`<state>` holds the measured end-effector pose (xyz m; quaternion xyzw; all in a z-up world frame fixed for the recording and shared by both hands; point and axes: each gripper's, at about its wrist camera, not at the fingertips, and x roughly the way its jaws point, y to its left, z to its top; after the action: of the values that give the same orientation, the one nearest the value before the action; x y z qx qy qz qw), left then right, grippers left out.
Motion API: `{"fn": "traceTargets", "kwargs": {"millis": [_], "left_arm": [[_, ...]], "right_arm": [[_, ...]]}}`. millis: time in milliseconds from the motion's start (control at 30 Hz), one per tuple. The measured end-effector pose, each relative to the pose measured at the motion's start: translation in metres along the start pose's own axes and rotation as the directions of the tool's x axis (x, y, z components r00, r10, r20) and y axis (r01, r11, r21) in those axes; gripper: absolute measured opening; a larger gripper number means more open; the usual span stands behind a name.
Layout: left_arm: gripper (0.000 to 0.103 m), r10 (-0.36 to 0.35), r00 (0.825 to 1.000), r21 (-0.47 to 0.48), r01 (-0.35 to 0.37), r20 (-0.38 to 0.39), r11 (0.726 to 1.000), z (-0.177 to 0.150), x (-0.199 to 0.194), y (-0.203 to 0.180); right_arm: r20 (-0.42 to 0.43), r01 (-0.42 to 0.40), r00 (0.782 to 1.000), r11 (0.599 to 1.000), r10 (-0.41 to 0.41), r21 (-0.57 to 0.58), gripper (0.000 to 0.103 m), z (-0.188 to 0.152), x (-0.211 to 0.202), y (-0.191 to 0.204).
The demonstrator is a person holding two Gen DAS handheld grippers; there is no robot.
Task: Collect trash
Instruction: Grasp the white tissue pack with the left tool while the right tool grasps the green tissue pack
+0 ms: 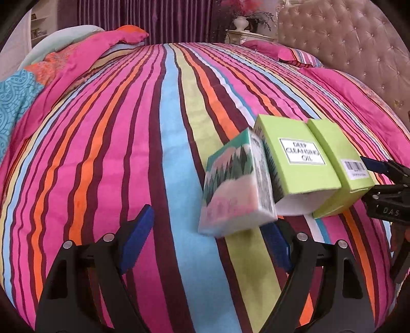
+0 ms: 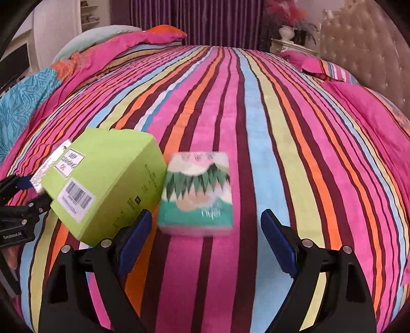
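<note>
A light green carton (image 1: 307,164) labelled "Deep Cleansing Oil" lies on the striped bedspread (image 1: 128,128) with its near end open. A soft tissue pack (image 1: 235,184) with a green and pink forest print leans against its left side. My left gripper (image 1: 207,240) is open just short of the pack, which sits ahead of its right finger. In the right wrist view the tissue pack (image 2: 197,192) lies straight ahead of my open right gripper (image 2: 207,238), and the green carton (image 2: 107,179) is to its left. Neither gripper touches anything.
The bedspread (image 2: 282,128) stretches far ahead. A tufted headboard (image 1: 346,51) and pink pillows (image 1: 269,48) stand at the right, and a folded quilt (image 1: 64,59) at the back left. A nightstand with a vase (image 1: 241,23) is behind the bed.
</note>
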<state>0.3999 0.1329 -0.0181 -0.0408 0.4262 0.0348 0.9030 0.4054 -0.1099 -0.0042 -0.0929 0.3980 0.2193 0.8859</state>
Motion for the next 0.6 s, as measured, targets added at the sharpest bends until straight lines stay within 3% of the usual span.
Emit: {"fn": "traceTargets", "kwargs": {"millis": [233,300,367,400,467,600], "left_arm": [[0.080,-0.020,1.000,-0.027,0.020,-0.002,0.999,0.013,0.014,0.010],[0.070,-0.043,0.999,-0.034,0.043,0.000,0.999,0.015,0.015,0.012],[0.042,-0.043,0.999,-0.030,0.043,-0.008,0.999,0.016,0.017,0.011],[0.037,-0.039,0.999,-0.031,0.039,-0.008,0.999,0.017,0.018,0.011],[0.029,-0.053,0.999,-0.038,0.053,-0.007,0.998,0.018,0.018,0.012],[0.024,-0.061,0.998,-0.074,0.061,0.001,0.995,0.014,0.013,0.016]], "right_arm": [[-0.022,0.009,1.000,1.000,-0.008,0.023,0.081,0.011,0.017,-0.003],[-0.018,0.022,1.000,1.000,-0.022,0.012,0.078,0.012,0.019,0.000],[-0.014,0.022,1.000,1.000,-0.021,0.006,0.069,0.013,0.021,0.002],[-0.010,0.019,1.000,1.000,-0.019,0.008,0.060,0.014,0.021,0.003],[-0.008,0.012,1.000,1.000,-0.011,0.015,0.050,0.016,0.021,0.004],[-0.010,0.013,1.000,1.000,-0.013,0.020,0.048,0.013,0.017,0.005]]}}
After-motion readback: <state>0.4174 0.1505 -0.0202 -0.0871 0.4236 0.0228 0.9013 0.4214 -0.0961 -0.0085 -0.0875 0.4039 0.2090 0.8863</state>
